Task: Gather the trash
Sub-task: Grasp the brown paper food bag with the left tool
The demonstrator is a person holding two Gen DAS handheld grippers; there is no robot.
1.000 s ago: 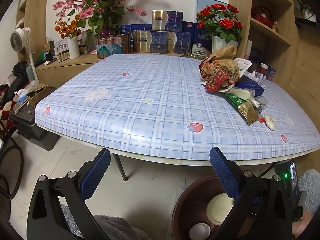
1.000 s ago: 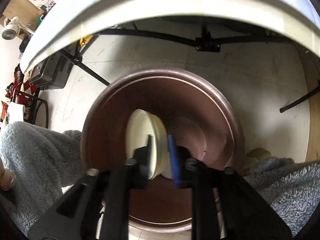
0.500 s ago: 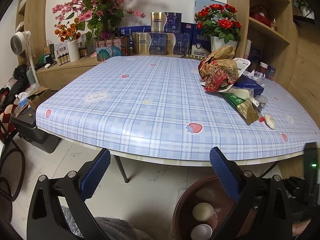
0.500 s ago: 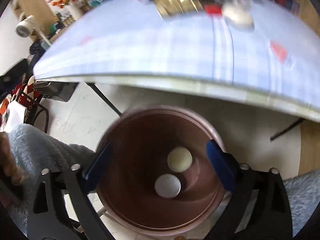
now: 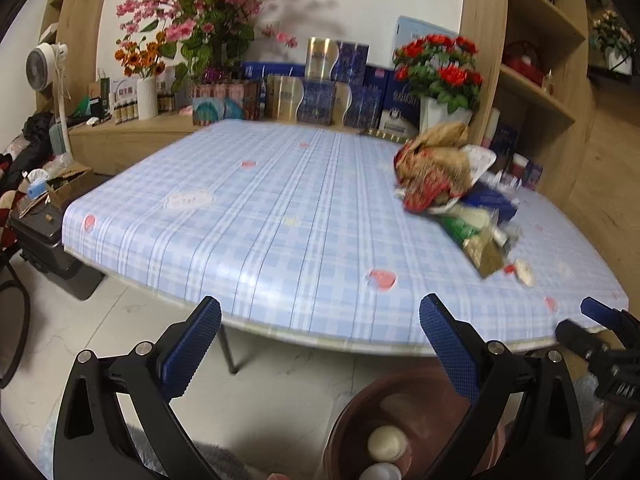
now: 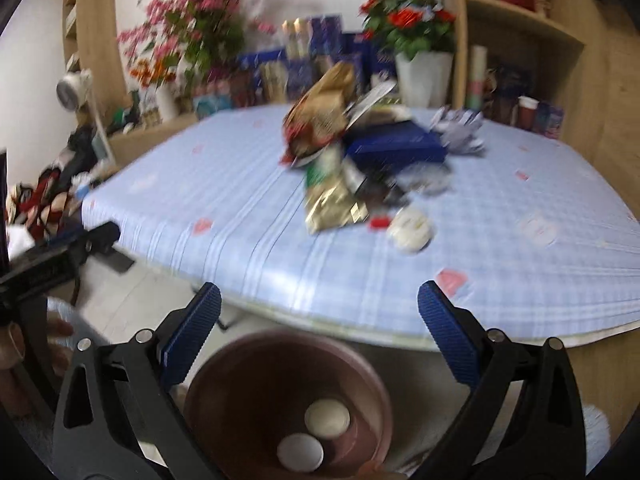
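Note:
A heap of trash lies on the blue plaid table [image 5: 280, 220]: a crumpled brown-and-red bag [image 6: 320, 120], a gold-and-green packet [image 6: 332, 200], a dark blue box [image 6: 396, 144] and a white round lid [image 6: 410, 228]. Below the table's near edge a brown bin [image 6: 240, 364] stands on the floor with two white round cups [image 6: 327, 418] in it. My right gripper [image 6: 319, 300] hangs open and empty above the bin. My left gripper [image 5: 319, 312] is open and empty too, short of the table's edge. The bag [image 5: 440, 172] and the bin [image 5: 352, 412] also show in the left wrist view.
Flower vases [image 5: 436, 112] and stacked gift boxes [image 5: 320, 96] line the far edge. Wooden shelves [image 5: 532, 80] stand to the right. A white fan [image 5: 44, 68], a black case [image 5: 40, 236] and clutter sit at the left. White tiled floor lies under the table.
My right gripper let go of a white cup into the bin, opened wide, rose and tilted up towards the table. The left gripper has hardly moved.

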